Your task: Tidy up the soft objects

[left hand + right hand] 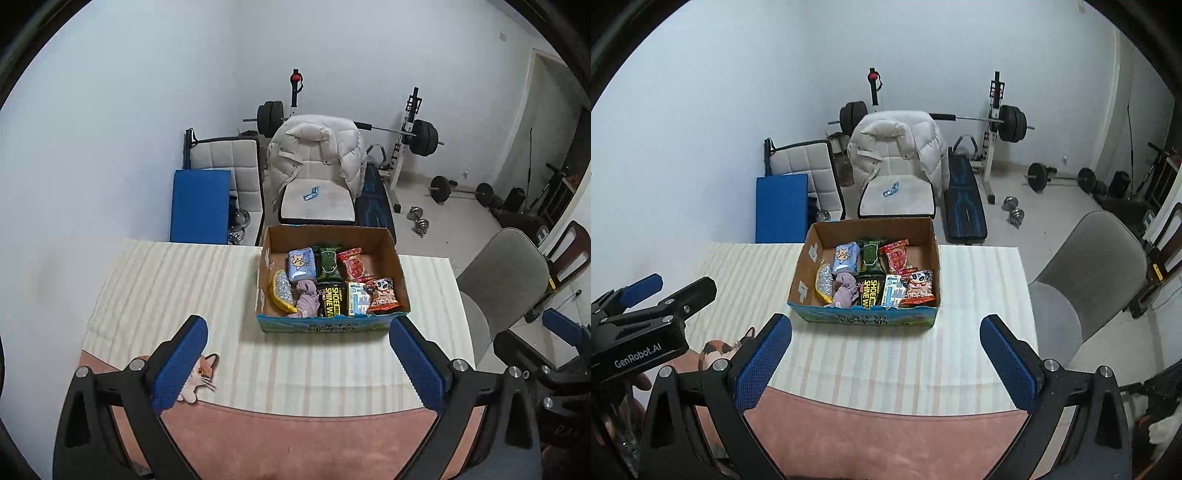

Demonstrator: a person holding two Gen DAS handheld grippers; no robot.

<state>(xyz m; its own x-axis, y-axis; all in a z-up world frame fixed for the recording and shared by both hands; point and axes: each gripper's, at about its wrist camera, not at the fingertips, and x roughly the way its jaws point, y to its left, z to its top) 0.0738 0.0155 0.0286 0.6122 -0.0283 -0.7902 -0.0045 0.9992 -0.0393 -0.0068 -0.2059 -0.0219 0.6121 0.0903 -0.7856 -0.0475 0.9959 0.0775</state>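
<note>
The left gripper (297, 363) and right gripper (886, 360) hang spread wide with nothing in them, low in the frame. Bare striped table (155, 295) lies all around. The cardboard box (393, 258) in the middle holds snack packs (384, 295), a purple cloth (308, 301) and a yellow sponge (281, 295). A cat toy (201, 376) peeks out at the table's near edge.

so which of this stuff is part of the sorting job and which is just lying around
Job: cardboard box, pink cloth, blue pouch, sponge, snack packets, cat toy.

Lying about: coat on chair, barbell, dumbbells, grey chair.
</note>
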